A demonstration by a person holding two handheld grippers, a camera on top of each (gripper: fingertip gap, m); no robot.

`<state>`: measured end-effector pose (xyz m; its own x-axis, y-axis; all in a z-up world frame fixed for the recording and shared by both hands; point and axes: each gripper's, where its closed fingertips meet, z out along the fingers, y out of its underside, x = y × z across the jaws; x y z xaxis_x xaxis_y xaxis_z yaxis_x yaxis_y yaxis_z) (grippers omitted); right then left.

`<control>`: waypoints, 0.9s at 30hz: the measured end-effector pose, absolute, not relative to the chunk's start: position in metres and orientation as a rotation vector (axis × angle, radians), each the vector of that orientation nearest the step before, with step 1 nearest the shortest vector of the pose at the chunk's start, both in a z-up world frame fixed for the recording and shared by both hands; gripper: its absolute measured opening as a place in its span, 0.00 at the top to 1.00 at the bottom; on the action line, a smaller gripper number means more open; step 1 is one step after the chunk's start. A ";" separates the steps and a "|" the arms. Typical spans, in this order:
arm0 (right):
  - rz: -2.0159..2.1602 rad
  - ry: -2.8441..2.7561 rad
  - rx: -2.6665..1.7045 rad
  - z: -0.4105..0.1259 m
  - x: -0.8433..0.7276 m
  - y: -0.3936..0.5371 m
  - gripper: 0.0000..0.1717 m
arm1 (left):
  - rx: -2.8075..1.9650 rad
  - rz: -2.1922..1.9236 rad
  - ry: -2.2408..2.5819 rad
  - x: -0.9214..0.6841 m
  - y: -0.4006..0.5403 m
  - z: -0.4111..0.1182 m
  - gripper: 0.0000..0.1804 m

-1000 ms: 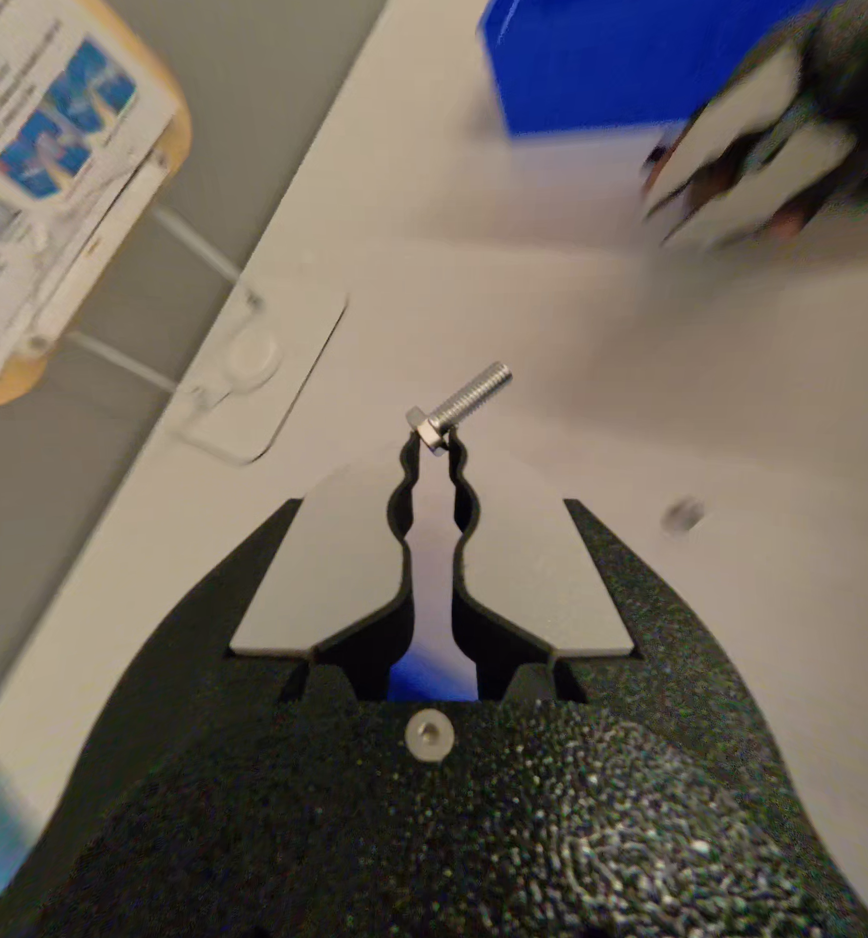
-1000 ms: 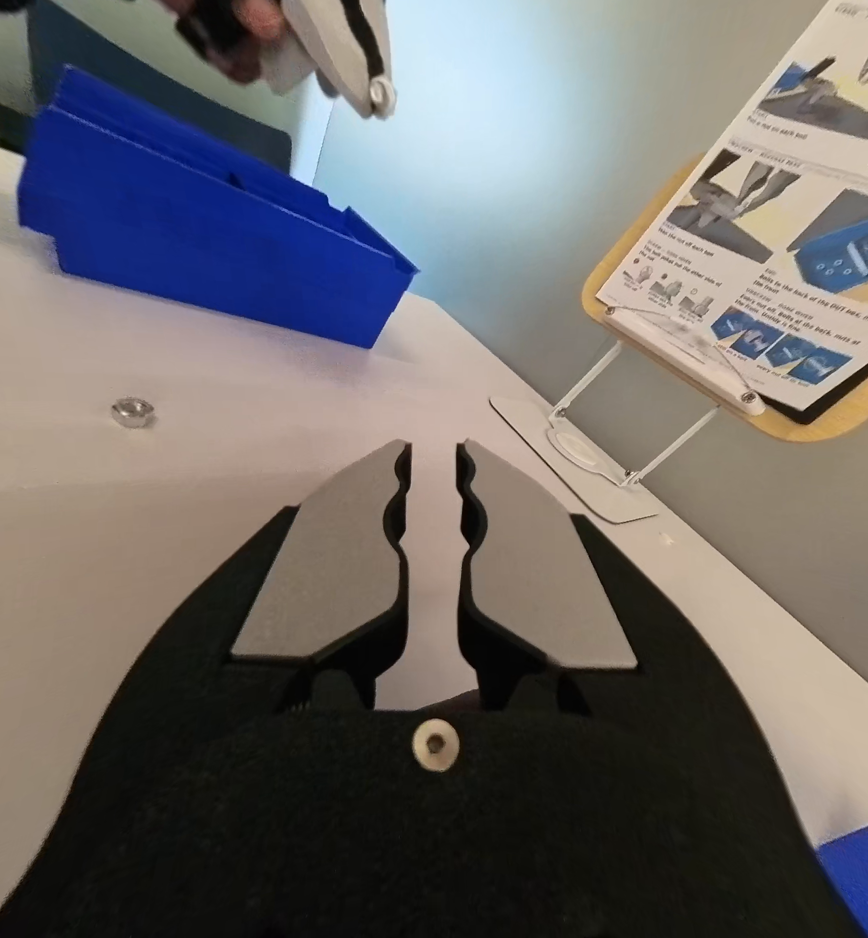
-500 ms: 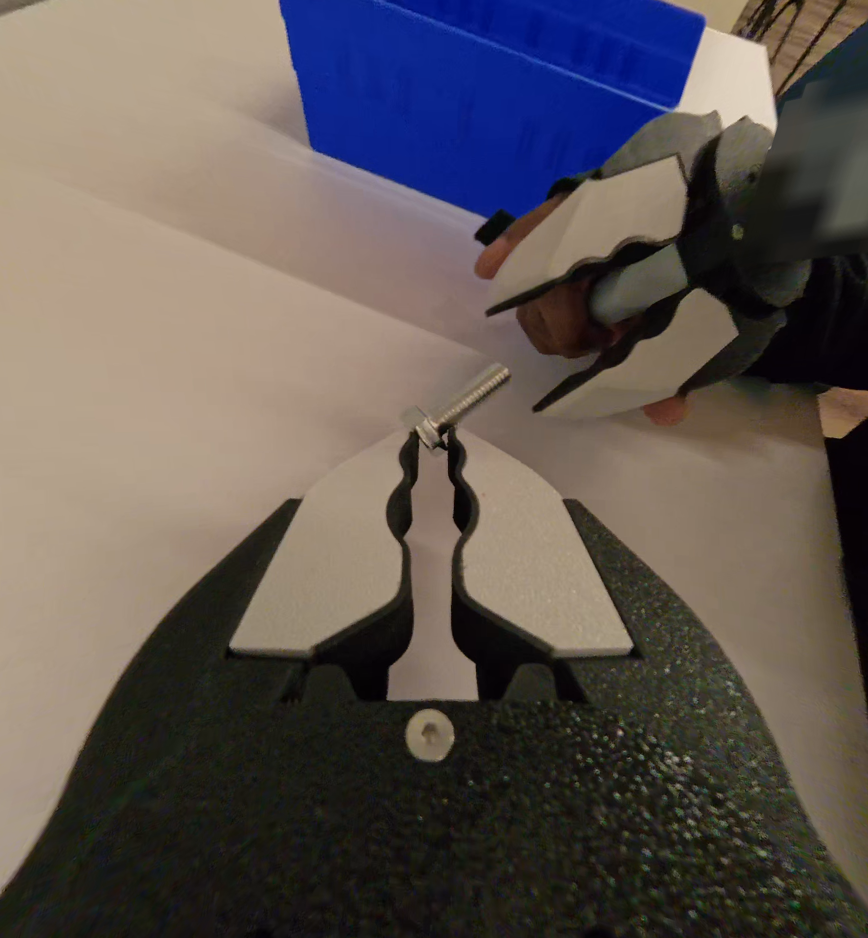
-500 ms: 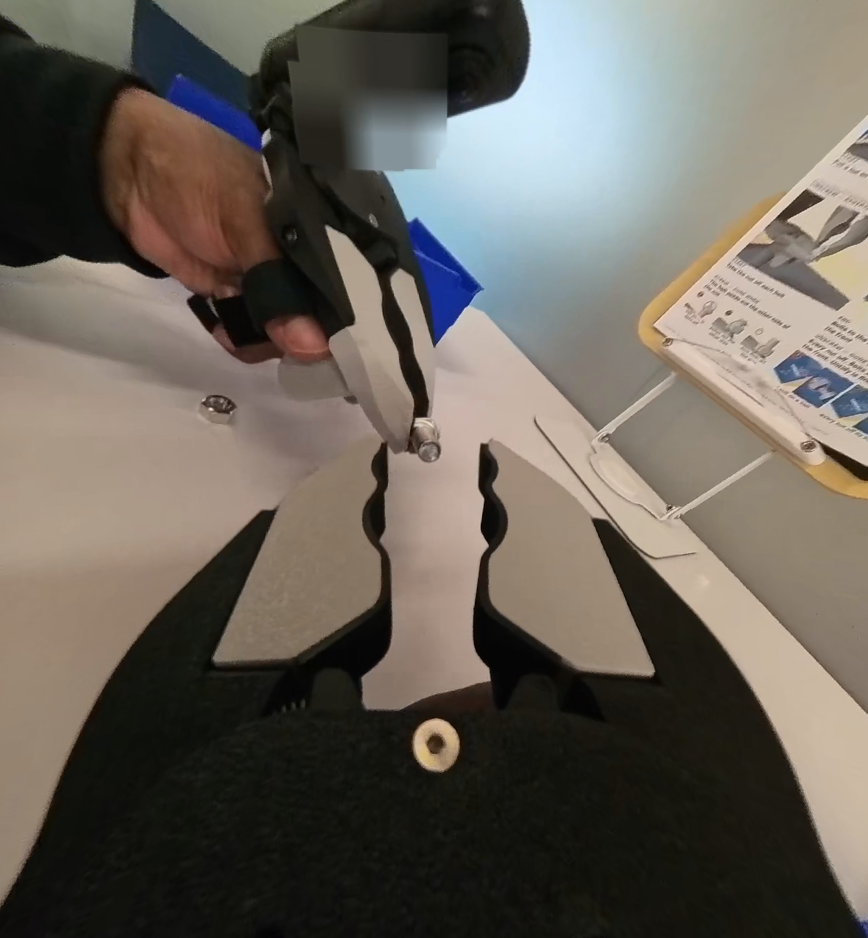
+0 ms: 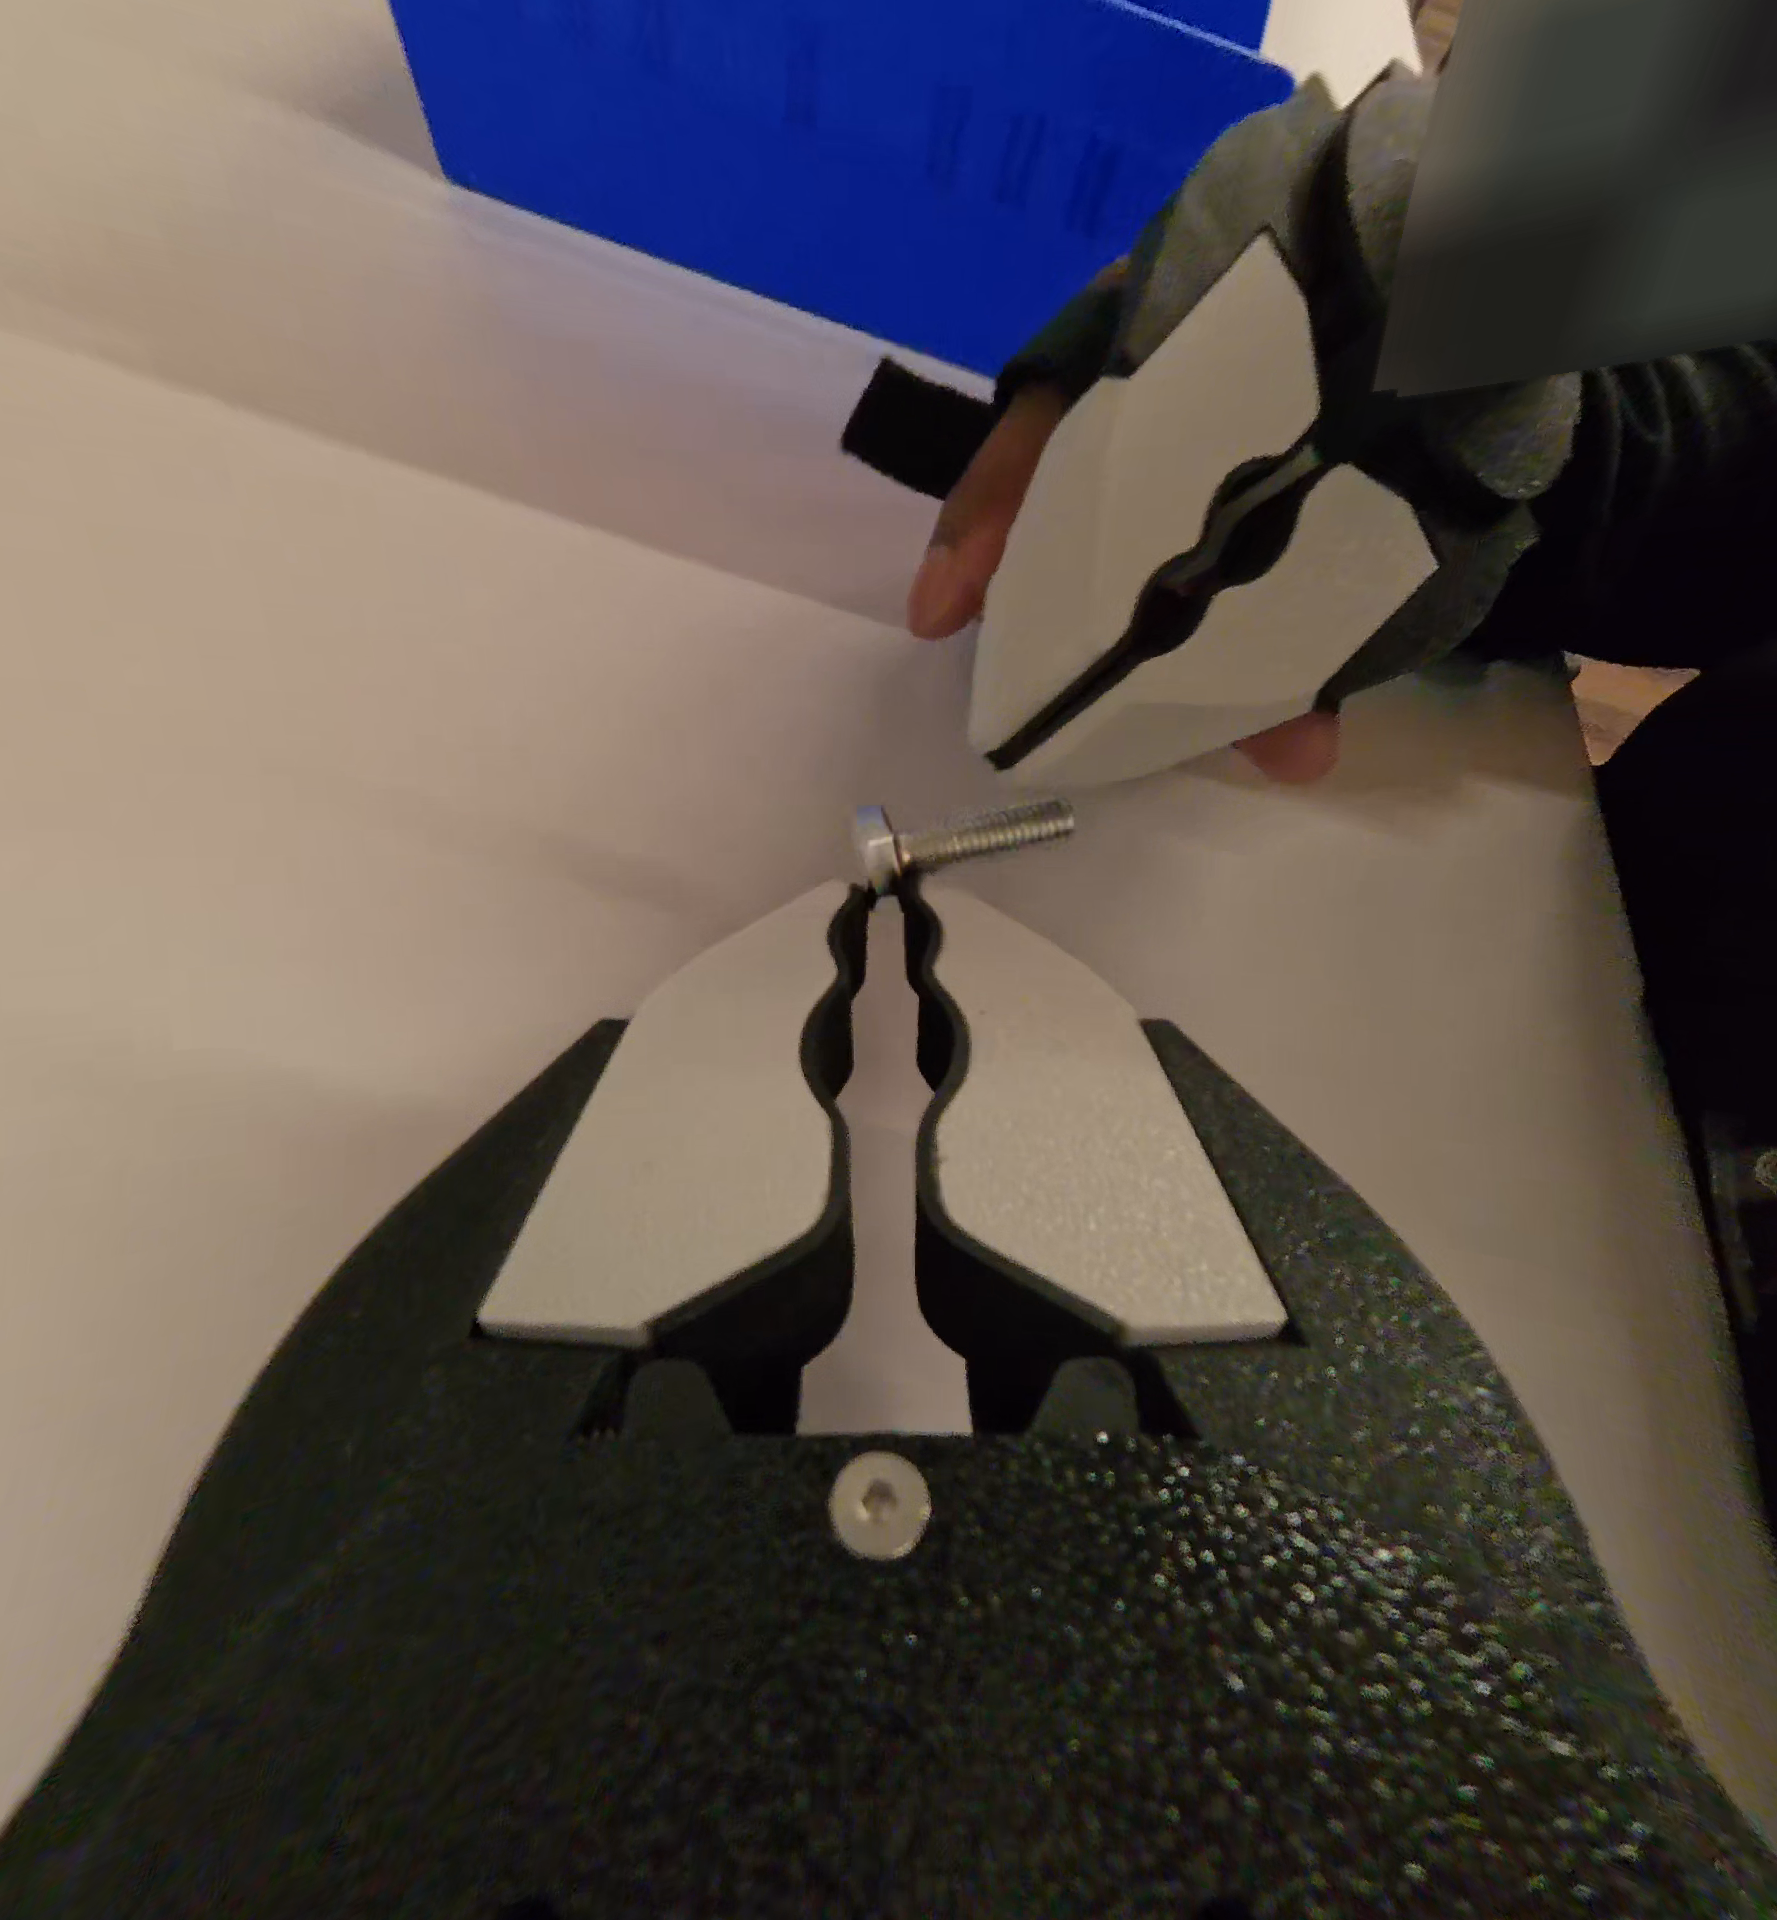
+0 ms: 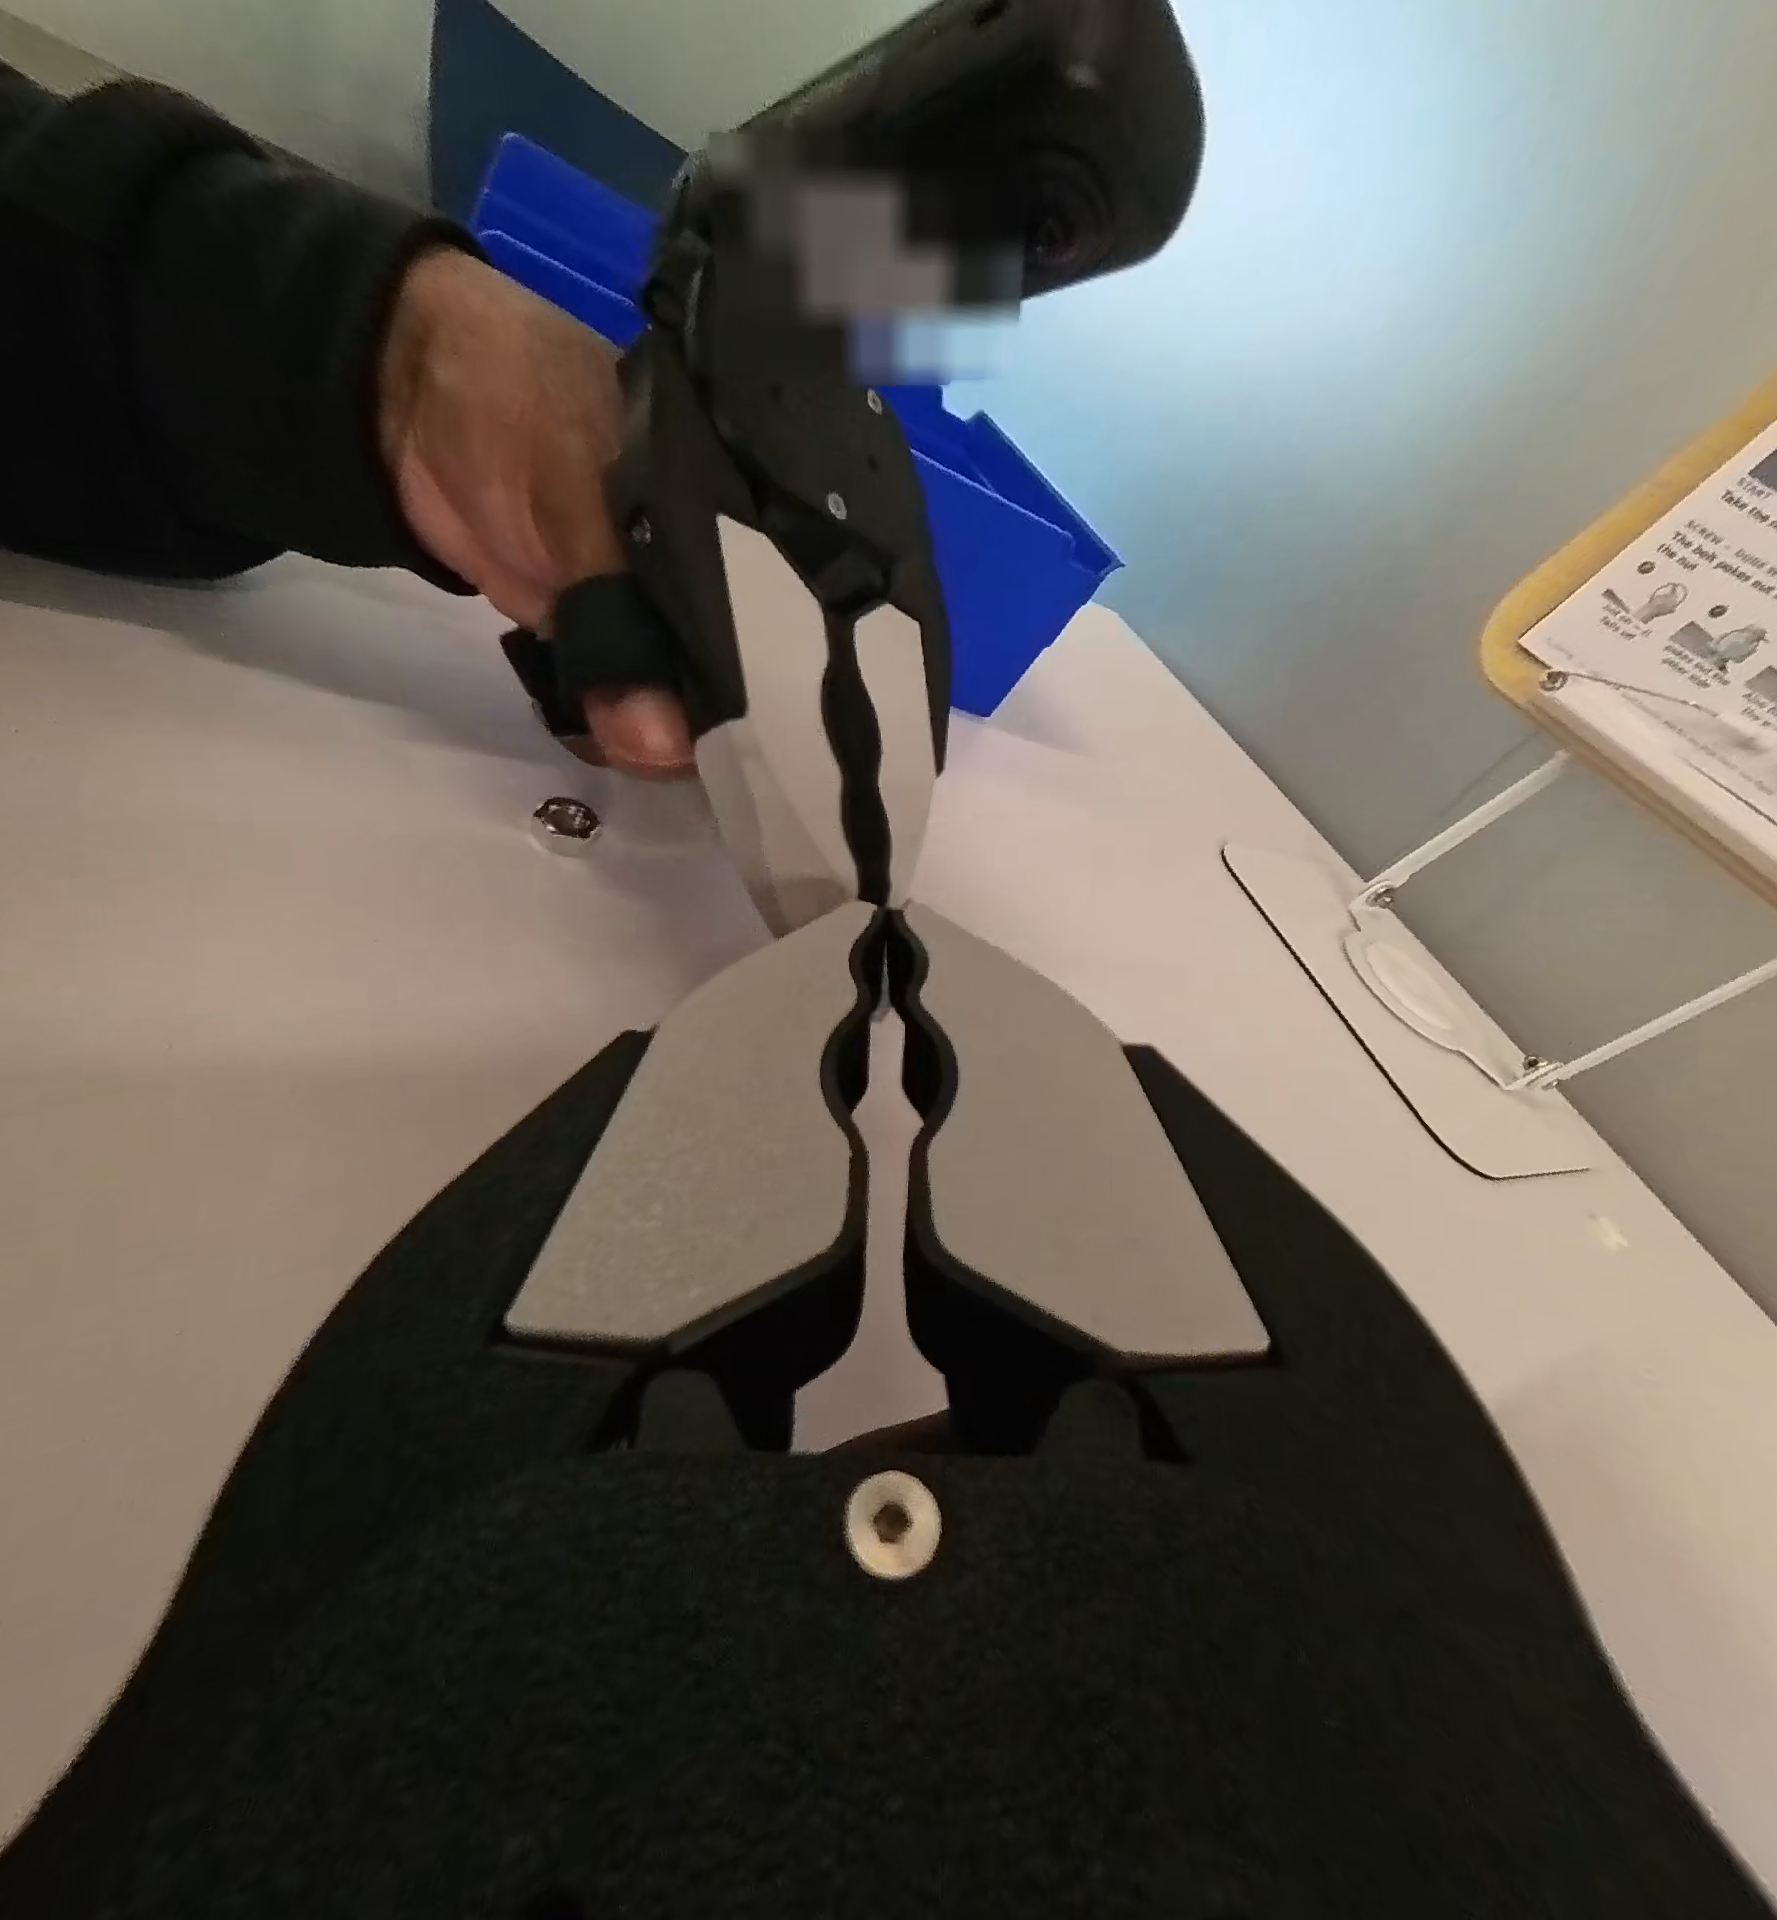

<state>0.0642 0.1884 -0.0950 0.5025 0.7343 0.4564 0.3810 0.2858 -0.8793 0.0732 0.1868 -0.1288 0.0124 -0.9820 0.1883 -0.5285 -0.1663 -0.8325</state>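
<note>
My left gripper (image 5: 879, 891) is shut on the hex head of a silver bolt (image 5: 967, 834), pinched at the very fingertips above the white table (image 5: 344, 727). The threaded shank points right, almost level. My right gripper (image 5: 998, 753) comes in from the upper right of the left wrist view with its pads together. The shank's end lies just below its tips, not between them. In the right wrist view my right gripper (image 6: 884, 920) is shut tip to tip against the left gripper (image 6: 879, 894), and the bolt is hidden there. A loose silver nut (image 6: 564, 826) lies on the table to the left.
A blue bin (image 5: 842, 177) stands at the far side of the table; it also shows in the right wrist view (image 6: 977, 561). A document stand (image 6: 1694, 644) on a white base plate (image 6: 1403, 997) sits at the table's right edge. A black strap (image 5: 915, 431) hangs from the hand. My left and right fingertips are right by each other.
The right gripper closed from wide open beside the bolt; its pads met without the shank between them. The bolt tilted in the left grasp from pointing up-right to almost level.
</note>
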 end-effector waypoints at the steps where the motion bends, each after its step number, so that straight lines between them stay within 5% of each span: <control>1: 0.308 -1.093 -1.318 -0.094 0.064 0.188 0.99 | -1.756 -1.059 1.534 0.072 0.189 -0.129 0.97; 18: 0.104 -1.285 -1.387 -0.131 0.062 0.192 0.81 | -1.945 -1.056 1.447 0.058 0.199 -0.142 0.97; 27: 0.170 -1.259 -1.391 -0.124 0.058 0.190 0.94 | -1.878 -1.104 1.532 0.061 0.188 -0.141 0.96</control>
<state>0.0581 0.1902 -0.1241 0.4053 0.7312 0.5487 0.5593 0.2764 -0.7815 0.0610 0.1880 -0.1411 0.0511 -0.9566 0.2870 -0.5751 -0.2631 -0.7746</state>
